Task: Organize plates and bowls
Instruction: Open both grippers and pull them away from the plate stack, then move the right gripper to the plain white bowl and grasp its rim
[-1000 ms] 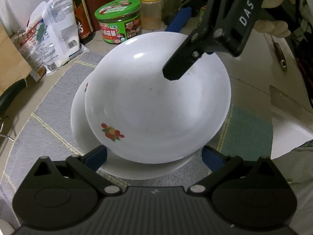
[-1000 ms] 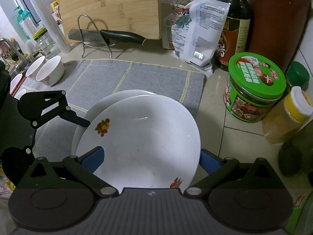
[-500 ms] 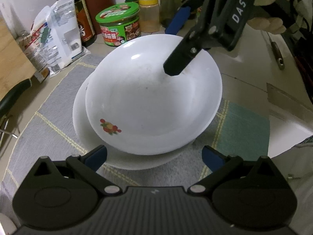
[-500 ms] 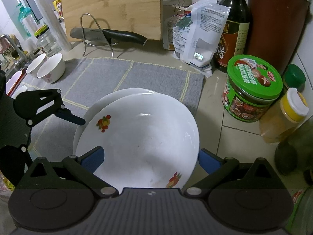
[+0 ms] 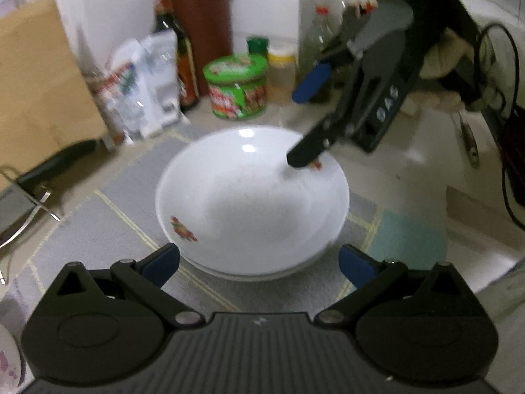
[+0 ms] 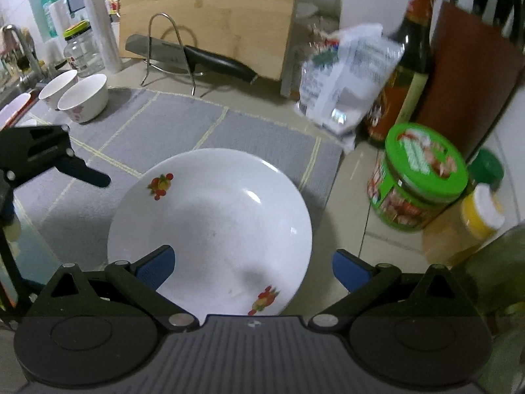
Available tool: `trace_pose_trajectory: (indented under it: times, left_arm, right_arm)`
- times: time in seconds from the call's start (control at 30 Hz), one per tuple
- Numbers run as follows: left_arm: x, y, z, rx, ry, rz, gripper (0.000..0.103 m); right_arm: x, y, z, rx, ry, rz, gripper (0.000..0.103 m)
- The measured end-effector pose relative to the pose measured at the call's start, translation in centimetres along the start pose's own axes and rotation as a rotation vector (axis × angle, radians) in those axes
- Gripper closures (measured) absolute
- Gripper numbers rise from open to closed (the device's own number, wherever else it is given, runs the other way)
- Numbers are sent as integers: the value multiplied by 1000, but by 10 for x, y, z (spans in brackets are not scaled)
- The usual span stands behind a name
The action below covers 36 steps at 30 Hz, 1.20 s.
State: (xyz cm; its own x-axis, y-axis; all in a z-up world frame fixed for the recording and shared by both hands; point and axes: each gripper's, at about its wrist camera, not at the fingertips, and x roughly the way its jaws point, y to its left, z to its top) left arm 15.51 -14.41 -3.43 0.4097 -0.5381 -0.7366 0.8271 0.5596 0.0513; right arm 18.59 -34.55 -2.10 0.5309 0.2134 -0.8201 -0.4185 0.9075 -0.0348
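Observation:
Two white deep plates with fruit prints are nested on the grey mat (image 6: 262,131). The top plate (image 5: 252,200) (image 6: 210,226) covers the lower one, of which only a rim sliver (image 5: 249,274) shows. My left gripper (image 5: 259,262) is open at the stack's near edge, touching nothing. My right gripper (image 6: 252,266) is open too, hovering above the opposite rim, and the left wrist view shows it (image 5: 305,121) raised over the far edge. One left finger (image 6: 85,174) shows beside the plates. Two small white bowls (image 6: 83,97) stand at the mat's far left corner.
Around the mat stand a green-lidded jar (image 6: 420,177), a yellow-lidded jar (image 6: 472,220), a dark sauce bottle (image 6: 403,75), a plastic bag (image 6: 344,82) and a knife block (image 5: 200,23). A cutting board (image 6: 210,16) leans behind a knife (image 6: 197,57) on a wire rack.
The top plate, lying off-centre on the lower one before, now sits squarely nested in it. Both grippers have drawn back and up from the stack, still open.

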Motion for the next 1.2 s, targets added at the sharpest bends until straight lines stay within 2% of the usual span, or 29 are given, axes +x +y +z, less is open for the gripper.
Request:
trace_pose_trajectory:
  times: [0.13, 0.33, 0.53, 0.77, 0.9, 1.07, 1.2]
  left_arm:
    - [-13, 2, -9, -76, -67, 75, 1]
    - [-31, 11, -26, -215, -123, 175, 1]
    - [-46, 17, -45, -389, -156, 291, 1]
    - [-68, 20, -69, -483, -162, 418, 1]
    - [-81, 25, -83, -507, -181, 439, 1]
    - [-98, 35, -107, -510, -207, 408, 1]
    - [-115, 43, -129, -490, -203, 392, 1]
  right_arm:
    - [-4, 11, 4, -24, -55, -58, 0]
    - [-6, 31, 10, -22, -132, -60, 0]
    - [1, 55, 17, -6, -202, -2, 0]
    - [6, 84, 24, 41, -267, 18, 0]
    - [5, 98, 20, 91, -266, 25, 0]
    - [7, 128, 17, 92, -245, -31, 0]
    - [7, 159, 17, 125, -231, -40, 0]
